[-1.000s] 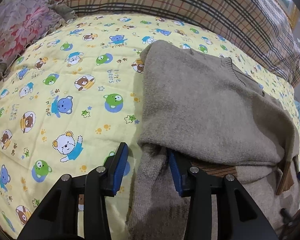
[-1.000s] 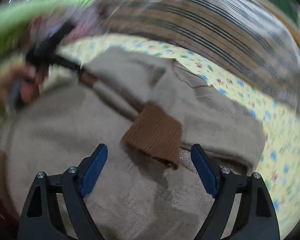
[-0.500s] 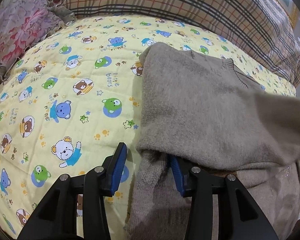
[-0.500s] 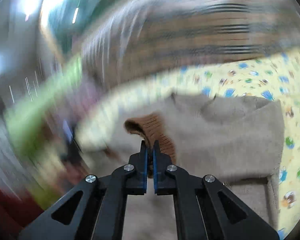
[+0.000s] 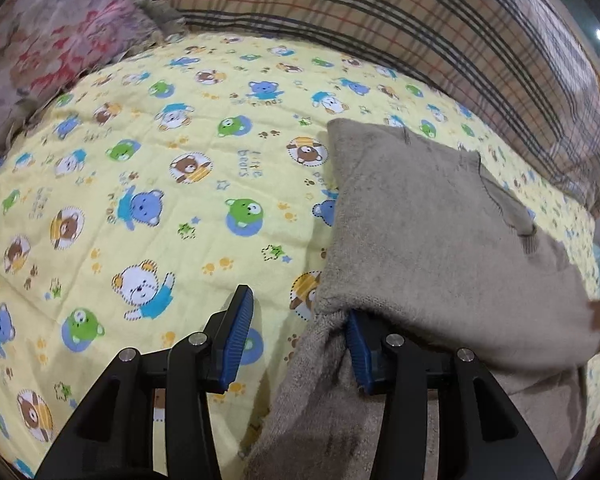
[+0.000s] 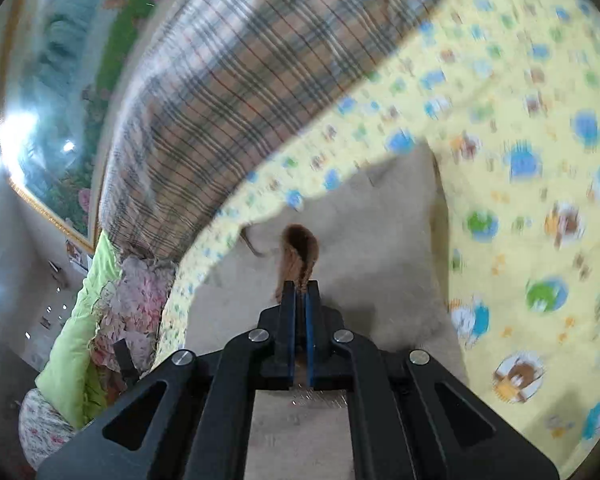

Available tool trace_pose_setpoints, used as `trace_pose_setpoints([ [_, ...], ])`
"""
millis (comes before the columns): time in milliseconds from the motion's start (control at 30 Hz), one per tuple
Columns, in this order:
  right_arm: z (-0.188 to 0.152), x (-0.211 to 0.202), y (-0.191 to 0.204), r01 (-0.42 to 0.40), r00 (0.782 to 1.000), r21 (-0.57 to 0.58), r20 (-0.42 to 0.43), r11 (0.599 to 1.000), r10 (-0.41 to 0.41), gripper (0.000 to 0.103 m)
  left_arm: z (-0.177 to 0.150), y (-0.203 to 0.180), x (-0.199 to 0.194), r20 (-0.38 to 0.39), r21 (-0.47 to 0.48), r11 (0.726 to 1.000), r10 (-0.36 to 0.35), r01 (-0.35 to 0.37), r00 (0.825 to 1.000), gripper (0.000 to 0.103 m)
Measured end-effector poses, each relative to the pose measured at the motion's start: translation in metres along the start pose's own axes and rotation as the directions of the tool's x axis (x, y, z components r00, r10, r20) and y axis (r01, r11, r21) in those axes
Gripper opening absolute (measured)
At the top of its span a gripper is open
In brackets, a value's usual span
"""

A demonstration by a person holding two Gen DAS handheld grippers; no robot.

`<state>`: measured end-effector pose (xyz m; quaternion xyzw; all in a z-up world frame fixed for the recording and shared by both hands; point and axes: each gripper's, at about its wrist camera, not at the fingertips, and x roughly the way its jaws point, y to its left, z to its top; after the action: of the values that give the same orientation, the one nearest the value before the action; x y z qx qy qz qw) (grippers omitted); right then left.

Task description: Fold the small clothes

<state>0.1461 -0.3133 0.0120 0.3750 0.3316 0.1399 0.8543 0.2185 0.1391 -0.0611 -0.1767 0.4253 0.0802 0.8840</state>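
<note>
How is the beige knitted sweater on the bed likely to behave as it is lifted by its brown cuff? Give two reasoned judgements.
Probably floppy: the beige knitted sweater drapes over the left gripper's right finger and sags below it. Likely easy to grip, not slippery: the fuzzy knit looks grabby, and the right gripper is shut on the brown cuff, pinched thin. It will likely trail and unfold over the bear-print quilt.
</note>
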Motion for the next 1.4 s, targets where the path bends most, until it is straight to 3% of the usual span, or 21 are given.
trace_pose_setpoints([
  [133,-0.002,-0.002,0.009,-0.004,0.999,-0.057,0.033,0.998,0.006,0.005,-0.002,0.012,-0.006,0.016,-0.048,0.999,-0.019,0.02,1.0,0.047],
  [333,-0.011,0.01,-0.012,0.064,0.998,-0.043,-0.022,0.997,-0.065,0.005,-0.005,0.019,-0.004,0.004,-0.063,0.997,-0.037,0.037,0.999,0.047],
  [500,-0.004,0.002,0.005,0.028,0.999,-0.108,0.036,0.994,-0.024,0.005,-0.006,0.017,-0.004,0.003,-0.059,0.998,-0.029,0.029,1.0,0.048],
  [733,-0.014,0.023,-0.007,0.206,0.976,-0.165,-0.039,0.964,-0.216,0.005,-0.008,0.013,-0.003,0.0,-0.024,1.0,-0.008,0.008,1.0,0.051],
  [833,-0.021,0.025,-0.012,0.233,0.968,-0.147,-0.063,0.961,-0.244,0.005,-0.008,0.012,-0.001,-0.011,-0.011,1.0,0.007,-0.007,1.0,0.052],
  [1033,-0.022,0.008,-0.008,0.277,0.959,-0.127,-0.024,0.953,-0.282,0.007,-0.013,0.014,-0.012,-0.03,0.008,0.999,0.038,-0.038,0.999,0.056],
  [1133,-0.024,-0.004,-0.001,0.267,0.963,-0.119,0.001,0.956,-0.269,0.007,-0.02,0.021,-0.024,-0.023,0.012,0.998,0.067,-0.067,0.997,0.056],
  [1333,-0.046,-0.022,0.019,0.217,0.976,-0.132,0.002,0.967,-0.218,0.008,-0.04,0.039,-0.054,-0.054,-0.004,1.0,0.03,-0.03,0.998,0.056],
  [1367,-0.05,-0.024,0.021,0.211,0.977,-0.132,0.0,0.969,-0.213,0.012,-0.045,0.041,-0.06,-0.06,-0.004,1.0,0.02,-0.02,0.998,0.056],
  [1400,-0.057,-0.028,0.024,0.204,0.978,-0.135,-0.006,0.97,-0.207,0.022,-0.051,0.042,-0.066,-0.066,-0.005,1.0,0.011,-0.011,0.998,0.057],
])
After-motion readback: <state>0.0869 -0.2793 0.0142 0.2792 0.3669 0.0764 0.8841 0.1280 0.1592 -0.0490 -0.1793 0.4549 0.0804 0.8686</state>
